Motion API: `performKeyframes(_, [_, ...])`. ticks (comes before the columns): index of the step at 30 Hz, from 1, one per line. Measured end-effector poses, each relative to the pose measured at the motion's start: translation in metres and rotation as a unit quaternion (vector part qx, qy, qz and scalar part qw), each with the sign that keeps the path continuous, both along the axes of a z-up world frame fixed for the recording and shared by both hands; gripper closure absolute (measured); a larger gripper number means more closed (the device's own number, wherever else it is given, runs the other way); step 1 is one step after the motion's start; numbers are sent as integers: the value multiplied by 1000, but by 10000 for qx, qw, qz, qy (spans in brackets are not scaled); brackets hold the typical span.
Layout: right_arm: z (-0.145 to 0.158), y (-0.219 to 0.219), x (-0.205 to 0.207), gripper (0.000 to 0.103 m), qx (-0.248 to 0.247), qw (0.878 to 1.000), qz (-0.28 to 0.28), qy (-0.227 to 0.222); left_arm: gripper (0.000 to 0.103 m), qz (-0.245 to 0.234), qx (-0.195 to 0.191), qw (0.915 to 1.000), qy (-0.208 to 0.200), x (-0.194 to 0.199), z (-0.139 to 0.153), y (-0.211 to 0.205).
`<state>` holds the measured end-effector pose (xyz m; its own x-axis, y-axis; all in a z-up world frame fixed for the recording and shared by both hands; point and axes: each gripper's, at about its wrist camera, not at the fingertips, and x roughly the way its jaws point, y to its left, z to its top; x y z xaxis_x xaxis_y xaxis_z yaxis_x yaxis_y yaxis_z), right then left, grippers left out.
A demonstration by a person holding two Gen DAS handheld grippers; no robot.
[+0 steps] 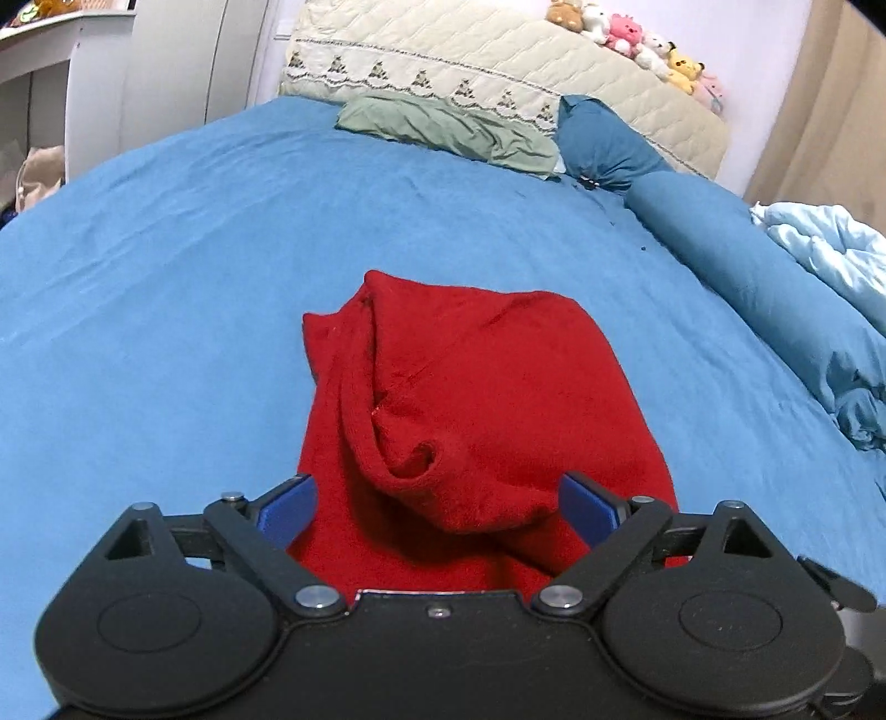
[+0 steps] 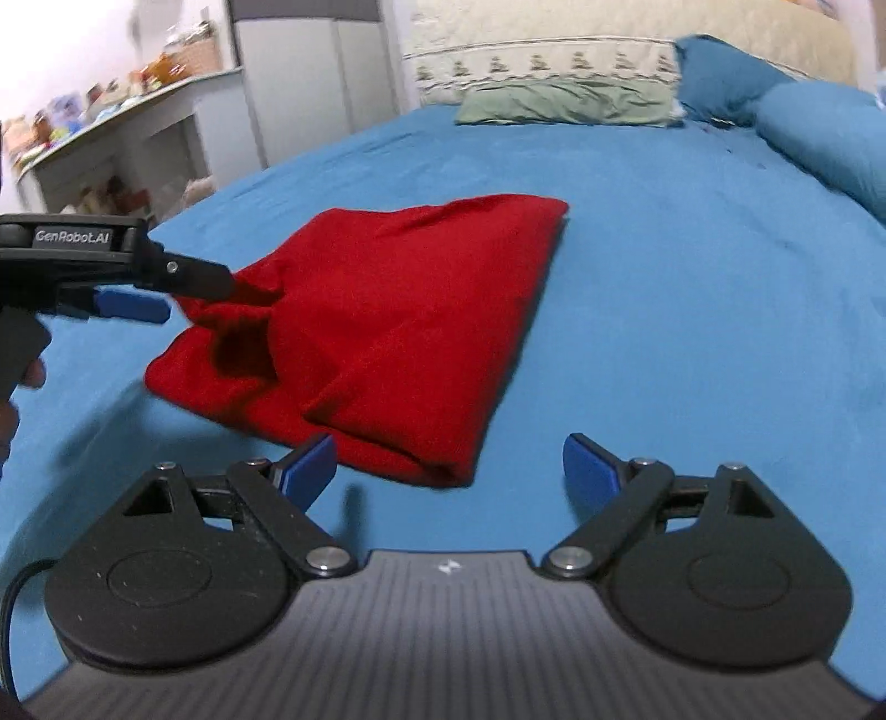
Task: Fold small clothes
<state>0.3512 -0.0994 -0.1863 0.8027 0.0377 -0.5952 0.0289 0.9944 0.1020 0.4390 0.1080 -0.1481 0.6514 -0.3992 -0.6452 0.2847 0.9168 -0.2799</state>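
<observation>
A red garment (image 1: 470,399) lies folded on the blue bedsheet (image 1: 166,277), with a bunched fold near its near end. My left gripper (image 1: 437,512) is open, its blue pads on either side of the garment's near edge, the cloth lying between them. In the right wrist view the garment (image 2: 398,321) lies ahead and left. My right gripper (image 2: 448,471) is open and empty, just in front of the garment's near corner. The left gripper (image 2: 183,293) shows there at the garment's left edge, one finger above the cloth and one below.
A green pillow (image 1: 448,130), a blue pillow (image 1: 603,144) and a long blue bolster (image 1: 764,288) lie at the bed's head and right side. A light blue quilt (image 1: 830,243) is at far right. Plush toys (image 1: 637,39) sit on the headboard. A white shelf (image 2: 111,127) stands left.
</observation>
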Motion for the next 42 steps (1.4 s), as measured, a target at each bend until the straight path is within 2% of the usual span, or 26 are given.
performKeyframes(6, [-14,-5,7,2,-128,9993,-360,21,13,128,-20,9998,115,6,-10,0])
performKeyframes(9, [-15,-5,5,4,-303,9986,-438,28,22,196,12,9997,142,8,-15,2])
performKeyframes(12, [-13,-8,4,6,-360,9975,-607,-44,49,264,46,9994,227,10,-19,6])
performKeyframes(14, [-10,-10,6,10,-348,9971,-677,-75,93,262,106,9993,247,11,-19,11])
performKeyframes(17, [-2,-12,6,11,-565,9960,-672,-157,93,190,-11,9997,125,4,-12,24])
performKeyframes(20, [-1,-11,3,11,-962,9938,-549,-125,93,133,291,9995,1,-7,-13,29])
performKeyframes(22, [-9,-10,4,13,-1280,9908,-430,60,93,110,641,9978,123,-11,-26,26])
performKeyframes(23, [-14,-11,5,13,-1390,9895,-371,153,93,102,689,9975,134,-13,-32,27])
performKeyframes(26, [-18,-19,3,13,-1236,9917,-314,181,93,141,694,9975,-4,-19,-35,27])
performKeyframes(28, [-16,-20,4,13,-1306,9910,-212,209,93,150,802,9967,-24,-20,-33,23])
performKeyframes(32, [-11,-26,1,13,-1233,9920,-13,254,92,195,742,9970,50,-22,-23,25])
performKeyframes(34, [-1,-30,-3,13,-959,9949,18,308,93,227,711,9972,39,-24,-10,27])
performKeyframes(37, [28,-35,-11,11,-726,9971,178,117,92,286,798,9962,-213,-24,17,31])
performKeyframes(39, [51,-37,-13,7,-726,9968,319,-59,82,315,804,9956,-359,-19,35,35])
performKeyframes(40, [63,-39,-11,1,-704,9967,397,-113,65,350,810,9952,-422,-14,43,36])
performKeyframes(41, [74,-41,-6,0,-661,9967,459,-123,38,373,818,9949,-459,-8,50,37])
performKeyframes(42, [84,-44,0,0,-599,9969,494,-108,24,391,836,9947,-459,-1,55,37])
